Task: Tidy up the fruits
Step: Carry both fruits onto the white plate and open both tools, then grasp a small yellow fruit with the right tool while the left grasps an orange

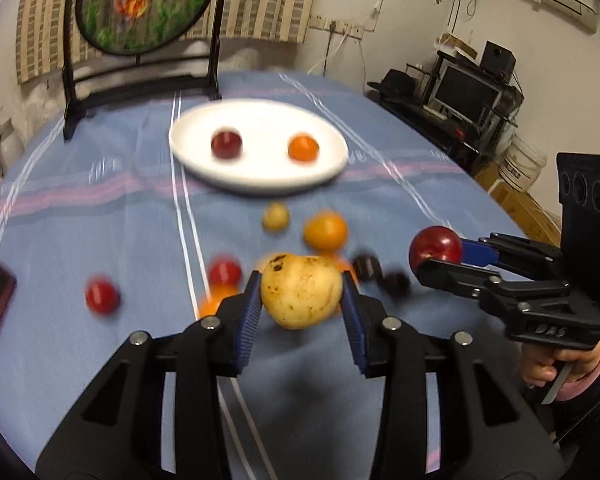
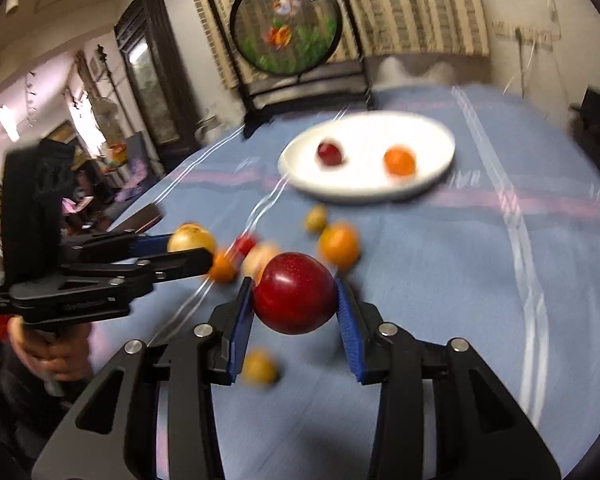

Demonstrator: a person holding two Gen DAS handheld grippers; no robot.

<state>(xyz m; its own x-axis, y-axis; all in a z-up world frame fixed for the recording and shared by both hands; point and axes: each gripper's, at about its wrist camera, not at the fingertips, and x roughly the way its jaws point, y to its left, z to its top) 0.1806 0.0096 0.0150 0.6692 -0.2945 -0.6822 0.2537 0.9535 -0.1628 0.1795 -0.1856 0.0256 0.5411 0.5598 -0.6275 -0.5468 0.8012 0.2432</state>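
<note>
Blue tablecloth (image 1: 100,220): I see open cloth at both sides. White plate (image 1: 260,176), far centre: two fruits, rim free. My left gripper (image 1: 302,300): clamped on yellow pear (image 1: 302,292), lifted. My right gripper (image 2: 295,300): clamped on red apple (image 2: 294,294), lifted.

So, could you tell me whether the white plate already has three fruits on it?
No, the white plate holds only two fruits, a dark red fruit and an orange fruit.
</note>
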